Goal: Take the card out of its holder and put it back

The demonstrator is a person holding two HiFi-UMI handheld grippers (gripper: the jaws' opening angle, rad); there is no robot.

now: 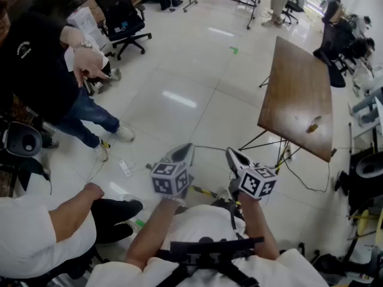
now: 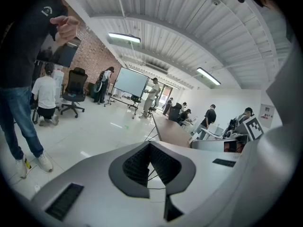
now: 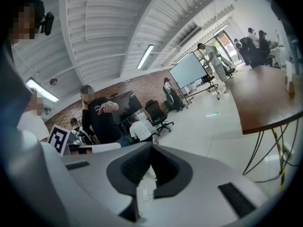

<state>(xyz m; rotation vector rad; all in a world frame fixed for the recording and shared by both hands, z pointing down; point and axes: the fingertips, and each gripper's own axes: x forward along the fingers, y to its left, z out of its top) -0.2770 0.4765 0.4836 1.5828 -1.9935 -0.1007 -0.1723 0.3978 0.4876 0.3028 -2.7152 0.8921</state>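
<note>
- The left gripper (image 1: 182, 154) and the right gripper (image 1: 235, 156) are held side by side over the floor (image 1: 179, 100). Each has its jaws closed together, with nothing between them.
- Ahead of both grippers the floor lies open.
- The brown surface (image 1: 299, 88) stands ahead and to the right of the right gripper, its near edge well apart from it.
- A small yellowish thing (image 1: 313, 125) lies near that edge. It is too small to tell if it is the card holder.
- A standing person (image 1: 36, 70) is to the left of the left gripper.
- The left gripper view shows a whiteboard (image 2: 131, 82) far ahead; the head view does not show its face.
</note>
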